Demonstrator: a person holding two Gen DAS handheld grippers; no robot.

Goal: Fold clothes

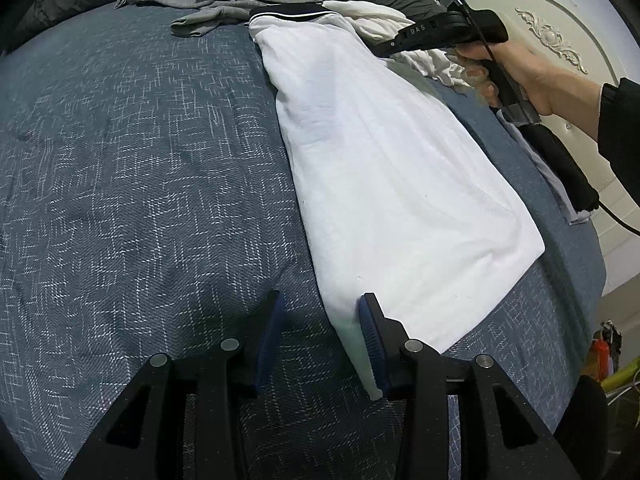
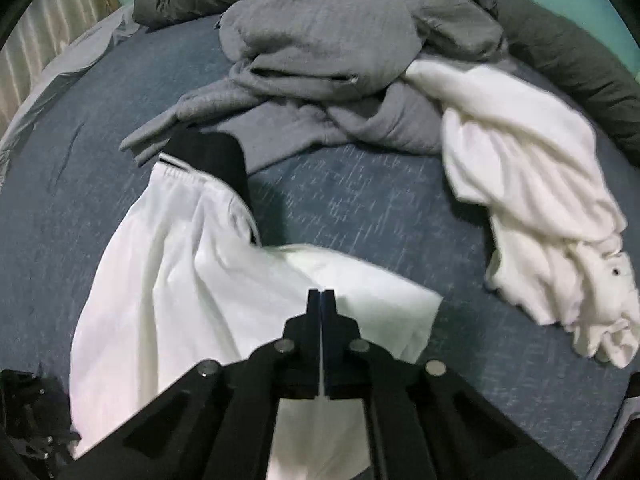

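On the blue bed (image 1: 140, 168) the white shirt (image 1: 392, 184) lies folded long, its black collar at 12 o'clock, the left gripper (image 1: 322, 340) released astride its near corner, and the right gripper (image 2: 321, 300) clenched over its cloth, with grey clothes (image 2: 340, 60) heaped at 12 o'clock.

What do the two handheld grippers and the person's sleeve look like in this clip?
Both grippers are matte black with angular, cut-out linkages and round silver pivot pins. The left gripper has ribbed dark-blue pads. The right gripper has a pistol-style handle, white lettering on its side, a green indicator light and a black cable. The sleeve is black.
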